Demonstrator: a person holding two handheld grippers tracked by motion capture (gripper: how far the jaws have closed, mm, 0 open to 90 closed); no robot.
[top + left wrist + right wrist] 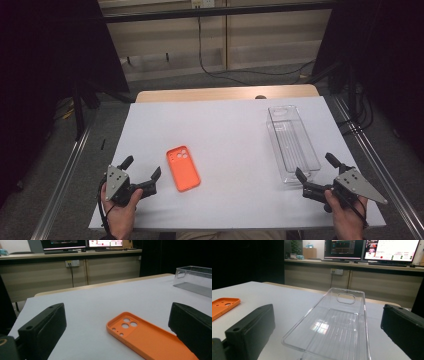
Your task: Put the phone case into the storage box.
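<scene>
An orange phone case (183, 168) lies flat on the white table top, camera cutouts toward the far side. My left gripper (142, 168) rests near the front left corner, just left of the case, jaws open and empty; in the left gripper view the phone case (147, 337) lies ahead between the jaws, toward the right one. A clear plastic tray (292, 142) lies lengthwise at the right. My right gripper (316, 166) sits at the tray's near end, open with nothing in it; in the right gripper view the clear tray (337, 327) stretches ahead between the jaws.
The white table top (230, 125) ends in a bare wooden strip at the far edge. Metal rails (65, 170) run along both sides. Cables (210, 55) hang beyond the table, and a bench with monitors (372, 250) stands further off.
</scene>
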